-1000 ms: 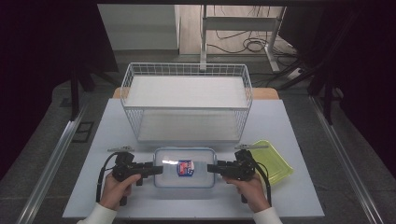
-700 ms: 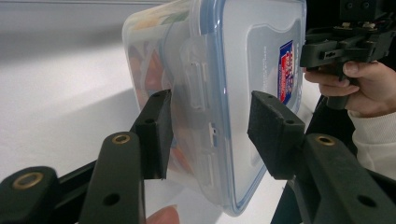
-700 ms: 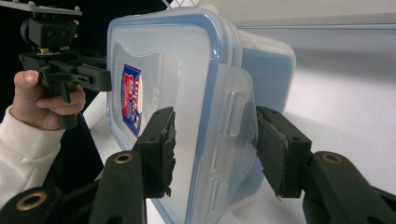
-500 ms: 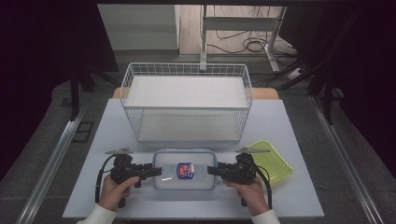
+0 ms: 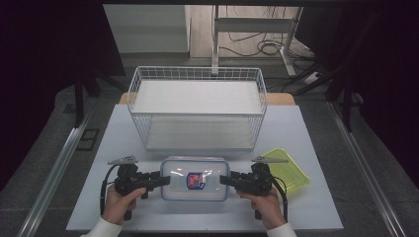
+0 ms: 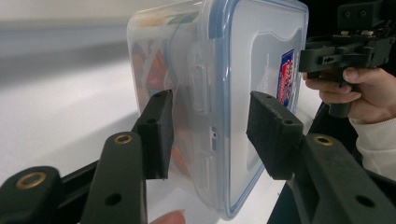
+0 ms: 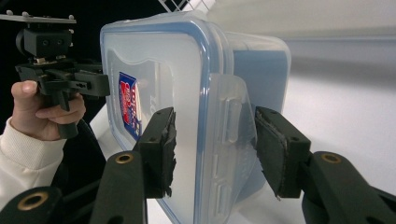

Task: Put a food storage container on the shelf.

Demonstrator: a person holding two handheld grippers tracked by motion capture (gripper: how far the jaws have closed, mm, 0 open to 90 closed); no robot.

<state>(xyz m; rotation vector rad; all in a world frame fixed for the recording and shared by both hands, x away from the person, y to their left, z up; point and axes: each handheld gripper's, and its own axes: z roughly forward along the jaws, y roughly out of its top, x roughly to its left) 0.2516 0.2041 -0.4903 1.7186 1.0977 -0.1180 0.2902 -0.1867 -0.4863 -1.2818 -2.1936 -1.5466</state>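
We find the clear lidded container at the lower centre of the high view, on the white table, in front of the wire basket. The left gripper and right gripper each straddle an end latch; the left's jaws have just been closing. Firm clamping we cannot tell.

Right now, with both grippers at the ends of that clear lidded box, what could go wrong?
1. The left gripper, whose jaws have just been closing, straddles a side latch but hardly clamps; the clear plastic box with blue-rimmed lid may slip.
2. Lifting unevenly with the right gripper could tilt it.
3. The white wire basket stands close behind.
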